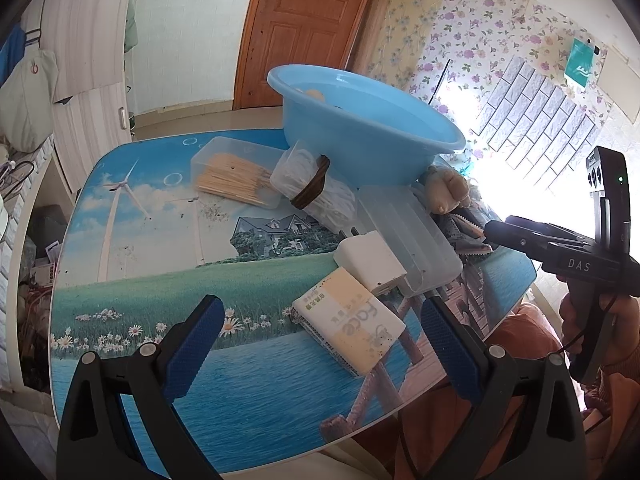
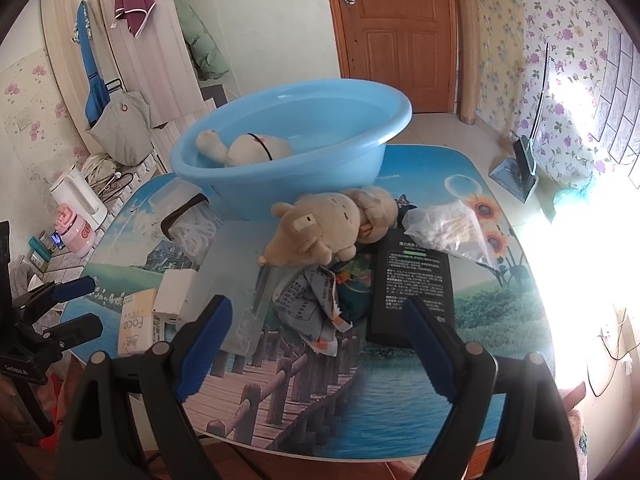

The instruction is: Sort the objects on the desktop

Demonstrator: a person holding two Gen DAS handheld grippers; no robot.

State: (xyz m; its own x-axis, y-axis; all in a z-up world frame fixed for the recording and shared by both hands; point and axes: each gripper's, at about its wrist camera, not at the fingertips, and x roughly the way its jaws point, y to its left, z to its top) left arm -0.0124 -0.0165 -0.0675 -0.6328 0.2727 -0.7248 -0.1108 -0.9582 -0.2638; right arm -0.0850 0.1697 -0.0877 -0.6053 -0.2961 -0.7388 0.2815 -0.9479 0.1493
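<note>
Both tongs idle above table edge: left gripper (image 1: 322, 344) wide, nothing in it, right gripper (image 2: 318, 348) same. Plush (image 2: 320, 232) lies mid-table against basin (image 2: 248, 188). Soft, light, squishy — probably pinch round body, not floppy ear.

Surface: table (image 2: 400, 412) with a printed landscape top (pier, water, meadow, wind turbine) is carrying everything.
Far side: blue basin (image 2: 280, 168) is sitting on the top.
Left of basin: clear box of wooden sticks (image 1: 236, 176) is lying flat; banded clear bag of white items (image 1: 308, 184) is lying just beside it.
Centre: frosted plastic case (image 1: 408, 236) is lying flat; white charger block (image 1: 368, 260) is touching it; tissue pack marked "face" (image 1: 348, 324) is lying at the near edge.
Centre-right: beige plush toy (image 2: 320, 228) is resting against the basin; crumpled snack wrappers (image 2: 312, 300) are lying in front of it.
Right: black flat pack (image 2: 412, 280) is lying flat; clear bag of pale pieces (image 2: 444, 228) is overlapping its far end.
</note>
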